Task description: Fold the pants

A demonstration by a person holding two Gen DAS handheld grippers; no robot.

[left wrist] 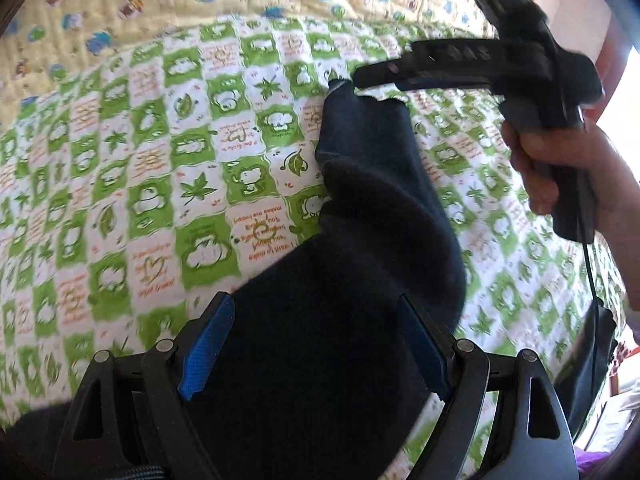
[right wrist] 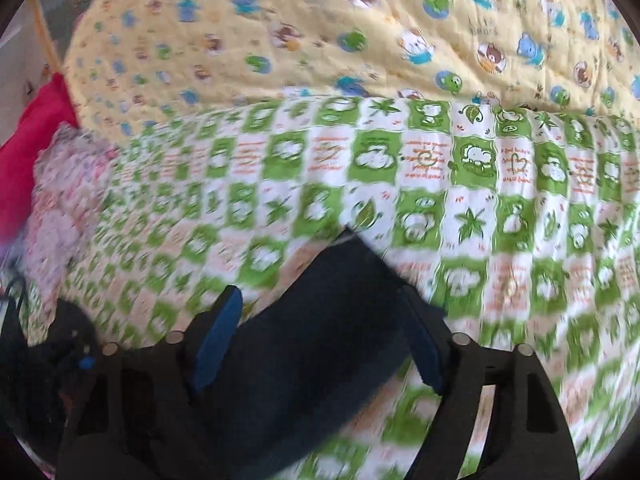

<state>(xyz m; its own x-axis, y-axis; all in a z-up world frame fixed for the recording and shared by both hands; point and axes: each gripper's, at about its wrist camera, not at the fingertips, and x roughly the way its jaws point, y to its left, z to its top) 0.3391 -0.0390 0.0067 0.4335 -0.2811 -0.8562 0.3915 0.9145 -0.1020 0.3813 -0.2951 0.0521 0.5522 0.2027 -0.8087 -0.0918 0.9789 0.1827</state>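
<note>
Dark navy pants (left wrist: 372, 208) lie stretched over the green-and-white checked quilt (left wrist: 160, 168). In the left wrist view my left gripper (left wrist: 316, 344) is open, its blue-padded fingers (left wrist: 208, 344) straddling the near end of the pants. My right gripper (left wrist: 360, 76) shows at the far end, its tips at the pants' cuff edge; whether it pinches the cloth cannot be told there. In the right wrist view my right gripper (right wrist: 324, 340) stands open with the pants (right wrist: 320, 320) between and under its fingers (right wrist: 218, 338). That view is motion-blurred.
A yellow cartoon-print quilt (right wrist: 320, 40) lies beyond the checked one. A red cloth (right wrist: 28, 148) and a pale floral bundle (right wrist: 68, 200) sit at the left. A hand and a cable (left wrist: 588, 264) are at the right.
</note>
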